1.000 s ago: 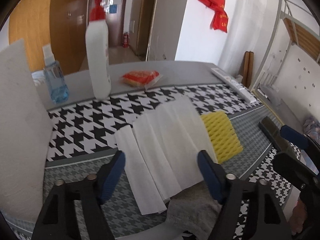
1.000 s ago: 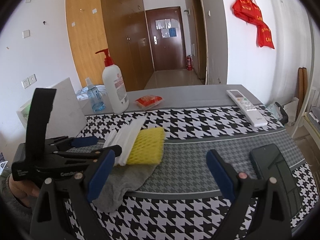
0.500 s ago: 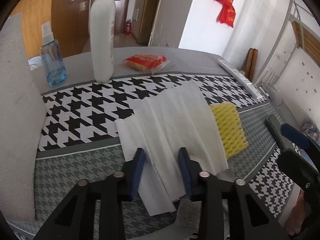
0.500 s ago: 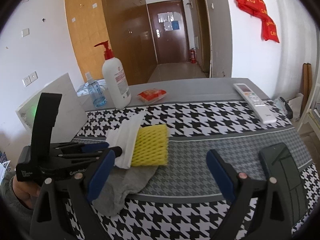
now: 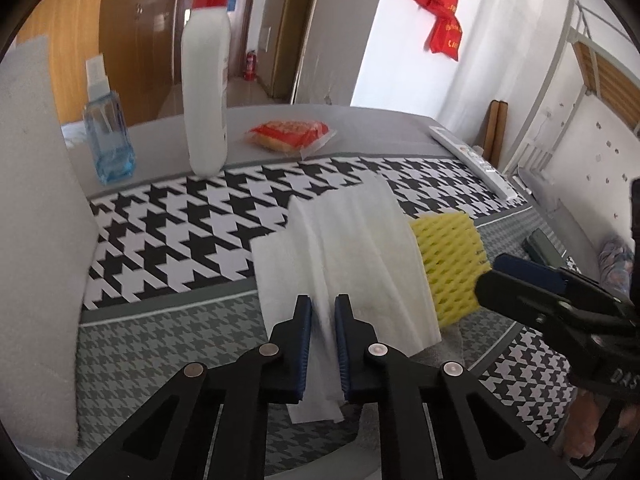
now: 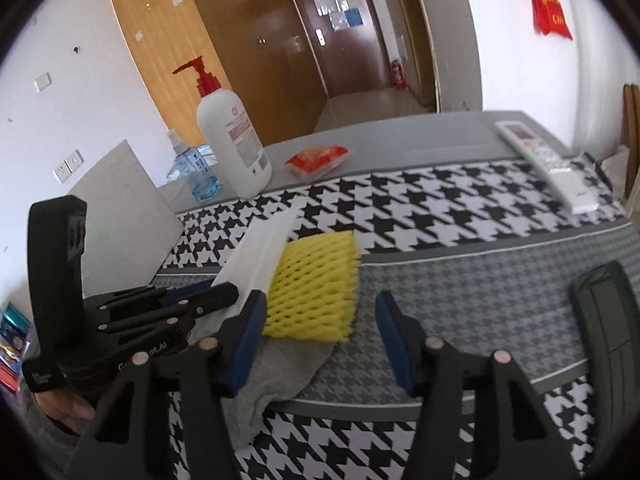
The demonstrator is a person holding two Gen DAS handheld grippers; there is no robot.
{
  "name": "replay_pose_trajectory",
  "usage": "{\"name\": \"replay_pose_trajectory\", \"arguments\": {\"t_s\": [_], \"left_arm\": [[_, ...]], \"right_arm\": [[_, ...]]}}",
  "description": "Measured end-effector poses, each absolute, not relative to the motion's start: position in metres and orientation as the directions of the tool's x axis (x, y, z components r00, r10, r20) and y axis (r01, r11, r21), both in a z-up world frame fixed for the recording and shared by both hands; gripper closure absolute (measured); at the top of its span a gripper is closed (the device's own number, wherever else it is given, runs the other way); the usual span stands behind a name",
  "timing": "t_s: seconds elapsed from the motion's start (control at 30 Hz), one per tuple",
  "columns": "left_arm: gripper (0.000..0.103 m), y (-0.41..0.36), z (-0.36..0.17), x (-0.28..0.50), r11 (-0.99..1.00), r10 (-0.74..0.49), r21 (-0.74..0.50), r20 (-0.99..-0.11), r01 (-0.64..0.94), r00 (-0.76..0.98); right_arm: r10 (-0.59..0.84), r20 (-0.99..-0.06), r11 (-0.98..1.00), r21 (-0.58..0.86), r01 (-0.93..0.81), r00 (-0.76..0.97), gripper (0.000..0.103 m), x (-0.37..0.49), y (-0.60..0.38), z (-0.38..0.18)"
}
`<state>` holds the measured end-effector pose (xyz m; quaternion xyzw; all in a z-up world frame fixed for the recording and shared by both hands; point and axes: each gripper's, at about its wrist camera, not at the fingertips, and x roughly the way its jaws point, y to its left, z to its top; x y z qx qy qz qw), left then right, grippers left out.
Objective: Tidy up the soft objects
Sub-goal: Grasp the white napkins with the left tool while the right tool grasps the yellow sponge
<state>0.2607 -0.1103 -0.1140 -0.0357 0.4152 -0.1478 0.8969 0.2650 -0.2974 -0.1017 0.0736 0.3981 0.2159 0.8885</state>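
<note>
While the houndstooth table (image 5: 168, 240) fills both views, the white tissue (image 5: 352, 256) lies mid-frame, overlapping the yellow foam net (image 5: 452, 264) to its right. The left gripper (image 5: 323, 320) has just been closing and pinches the tissue's near edge. The right gripper (image 6: 320, 340), also closing, stands half wide over the net and grey sock (image 6: 280, 376), gripping nothing.

Matt creased paper tissue (image 5: 352, 256); yellow foam netting (image 5: 450, 264); grey cloth sock (image 6: 276, 376).

I'm seeing my right gripper (image 6: 320, 336), its jaws just closing, hanging over the yellow foam net (image 6: 314, 290) and grey sock (image 6: 280, 376).
</note>
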Motion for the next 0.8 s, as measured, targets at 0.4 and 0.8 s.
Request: {"name": "replay_pose_trajectory", "arguments": {"t_s": [0.4, 0.8], "left_arm": [[0.092, -0.108, -0.110, 0.256, 0.954, -0.295, -0.183, -0.726, 0.238, 0.622], [0.094, -0.106, -0.108, 0.254, 0.957, -0.284, -0.177, -0.717, 0.228, 0.636]], "right_arm": [[0.475, -0.698, 0.878, 0.342, -0.333, 0.535, 0.068, 0.271, -0.295, -0.110], [0.478, -0.677, 0.878, 0.338, -0.340, 0.559, 0.096, 0.260, -0.306, -0.098]]}}
